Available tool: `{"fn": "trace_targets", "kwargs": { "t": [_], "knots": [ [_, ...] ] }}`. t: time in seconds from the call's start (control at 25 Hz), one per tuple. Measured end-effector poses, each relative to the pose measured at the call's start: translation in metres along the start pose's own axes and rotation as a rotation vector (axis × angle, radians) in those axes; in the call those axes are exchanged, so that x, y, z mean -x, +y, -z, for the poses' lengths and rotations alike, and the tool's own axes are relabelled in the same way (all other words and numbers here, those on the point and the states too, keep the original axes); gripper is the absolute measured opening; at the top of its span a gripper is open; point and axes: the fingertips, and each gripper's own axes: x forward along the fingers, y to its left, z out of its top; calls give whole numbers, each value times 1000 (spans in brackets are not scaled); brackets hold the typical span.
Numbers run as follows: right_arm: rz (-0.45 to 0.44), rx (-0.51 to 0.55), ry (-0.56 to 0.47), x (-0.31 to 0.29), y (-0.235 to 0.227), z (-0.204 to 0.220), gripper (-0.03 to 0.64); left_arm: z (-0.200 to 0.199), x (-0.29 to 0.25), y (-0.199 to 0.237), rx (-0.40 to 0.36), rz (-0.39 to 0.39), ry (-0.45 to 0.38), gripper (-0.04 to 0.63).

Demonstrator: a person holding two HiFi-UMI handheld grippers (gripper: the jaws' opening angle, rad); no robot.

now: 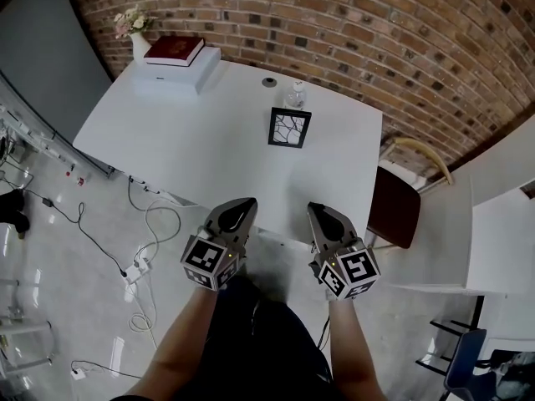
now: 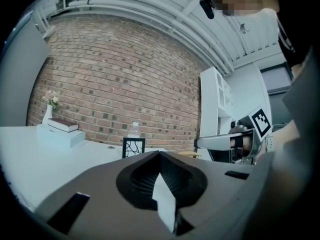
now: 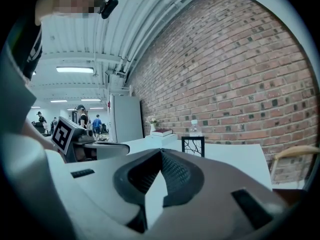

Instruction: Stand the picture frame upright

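A white vase (image 1: 140, 47) is sitting at the far left corner of the table (image 1: 184, 140), holding a small bunch of pale flowers (image 1: 132, 21). A clear bottle (image 1: 294, 95) is standing near the far edge; what is in it cannot be told. A flat white box (image 1: 185, 69) is lying closed beside the vase, carrying a dark red book (image 1: 175, 50) on its lid.

Counting up: one vase, one bottle, one box, one book, one picture frame (image 1: 289, 128) and one chair (image 1: 394, 207).

The picture frame is standing upright on the table, just in front of the bottle and right of centre, showing a black branching pattern on white. It is well apart from both grippers.

The left gripper (image 1: 245, 205) and the right gripper (image 1: 316, 210) are hovering side by side at the table's near edge, pointing toward the frame. Each one is clenched, its jaws pressing together with nothing between them.

A wide stretch of bare tabletop is lying between the grippers and the frame. The brick wall (image 1: 351, 32) is running close behind the table's far edge. The chair is sitting against the table's right edge. Loose cables (image 1: 150, 224) are trailing over the floor to the left of the near edge.
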Motion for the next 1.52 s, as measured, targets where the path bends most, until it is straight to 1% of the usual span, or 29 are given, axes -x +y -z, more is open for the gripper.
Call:
{"fn": "trace_targets", "kwargs": {
  "t": [0.36, 0.76, 1.16, 1.52],
  "knots": [
    [-25, 0, -18, 27, 24, -6, 3, -4, 32, -21, -9, -17, -9, 12],
    [-22, -1, -26, 49, 38, -11, 3, -17, 52, -38, 1, -24, -35, 12],
    [-25, 5, -26, 61, 47, -11, 3, -22, 68, -37, 8, -56, -53, 12],
    [-35, 3, -23, 65, 50, -10, 3, -23, 73, -42, 7, -59, -50, 12]
  ]
}}
